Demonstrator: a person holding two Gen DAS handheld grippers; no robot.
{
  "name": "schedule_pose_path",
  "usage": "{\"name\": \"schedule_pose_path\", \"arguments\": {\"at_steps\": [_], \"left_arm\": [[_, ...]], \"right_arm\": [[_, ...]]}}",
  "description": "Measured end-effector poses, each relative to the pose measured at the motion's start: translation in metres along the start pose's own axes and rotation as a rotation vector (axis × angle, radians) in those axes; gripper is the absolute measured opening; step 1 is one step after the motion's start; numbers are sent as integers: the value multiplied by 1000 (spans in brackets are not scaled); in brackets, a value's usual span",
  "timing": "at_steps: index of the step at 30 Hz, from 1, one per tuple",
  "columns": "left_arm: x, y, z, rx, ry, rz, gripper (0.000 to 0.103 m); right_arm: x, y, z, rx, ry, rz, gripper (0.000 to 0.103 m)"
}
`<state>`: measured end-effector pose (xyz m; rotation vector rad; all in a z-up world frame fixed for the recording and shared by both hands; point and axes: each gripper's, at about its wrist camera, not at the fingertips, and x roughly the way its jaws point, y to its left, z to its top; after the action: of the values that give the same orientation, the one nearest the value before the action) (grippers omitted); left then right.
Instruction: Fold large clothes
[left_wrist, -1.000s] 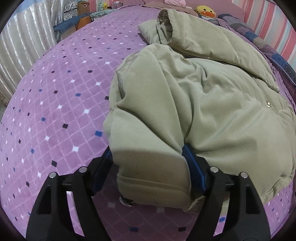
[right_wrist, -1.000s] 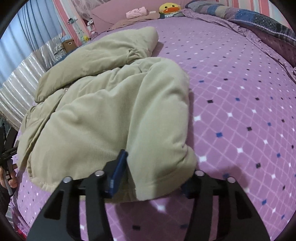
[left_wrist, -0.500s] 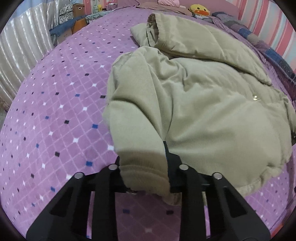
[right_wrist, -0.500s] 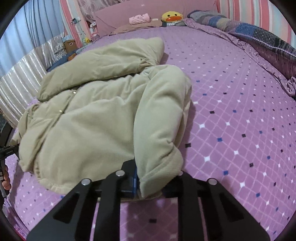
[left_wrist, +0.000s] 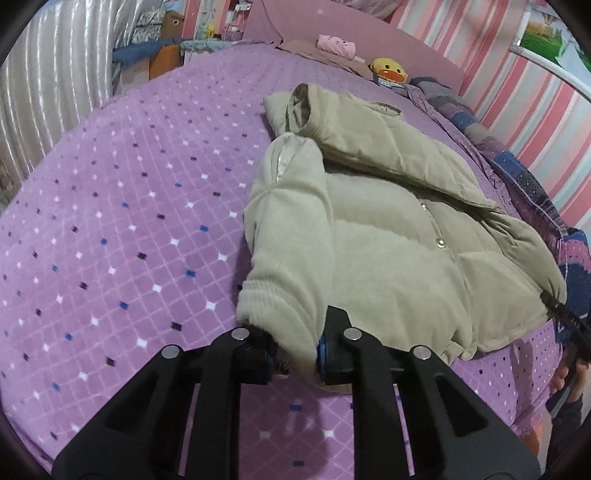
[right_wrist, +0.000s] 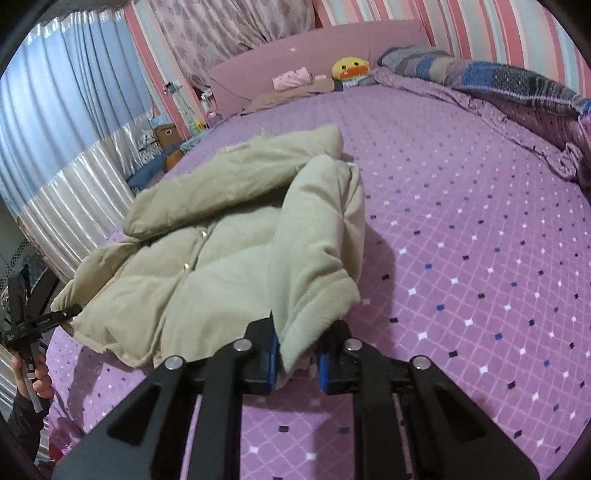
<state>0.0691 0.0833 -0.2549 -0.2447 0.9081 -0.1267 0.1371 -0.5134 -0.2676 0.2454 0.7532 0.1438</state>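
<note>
A beige padded jacket (left_wrist: 391, 236) lies front up on the purple bed, its hood towards the headboard. My left gripper (left_wrist: 295, 354) is shut on the cuff of one sleeve (left_wrist: 291, 236) and holds it lifted off the bedspread. My right gripper (right_wrist: 297, 363) is shut on the cuff of the other sleeve (right_wrist: 314, 251), also raised above the bed. The jacket body (right_wrist: 192, 280) sags between the two sleeves. The right gripper also shows at the far right of the left wrist view (left_wrist: 569, 325), and the left gripper at the far left of the right wrist view (right_wrist: 33, 325).
The purple diamond-patterned bedspread (left_wrist: 129, 221) spreads around the jacket. A patchwork quilt (right_wrist: 517, 85) is bunched along the far side. A yellow duck toy (right_wrist: 349, 70) and a pink item (right_wrist: 291, 79) lie by the headboard. Curtains and boxes (left_wrist: 162, 48) stand beside the bed.
Both grippers closed on the sleeve cuffs and lifted them up and back. The sleeves now stand off the bed and the cameras see more of the room.
</note>
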Motion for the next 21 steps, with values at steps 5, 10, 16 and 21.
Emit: {"name": "schedule_pose_path", "arguments": {"at_steps": [5, 10, 16, 21], "left_arm": [[14, -8, 11, 55, 34, 63, 15], [28, -16, 18, 100, 64, 89, 15], [27, -21, 47, 61, 73, 36, 16], [26, -36, 68, 82, 61, 36, 16]], "right_arm": [[23, 1, 8, -45, 56, -55, 16], [33, 0, 8, -47, 95, -69, 16], [35, -4, 28, 9, 98, -20, 17], [39, 5, 53, 30, 81, -6, 17]]}}
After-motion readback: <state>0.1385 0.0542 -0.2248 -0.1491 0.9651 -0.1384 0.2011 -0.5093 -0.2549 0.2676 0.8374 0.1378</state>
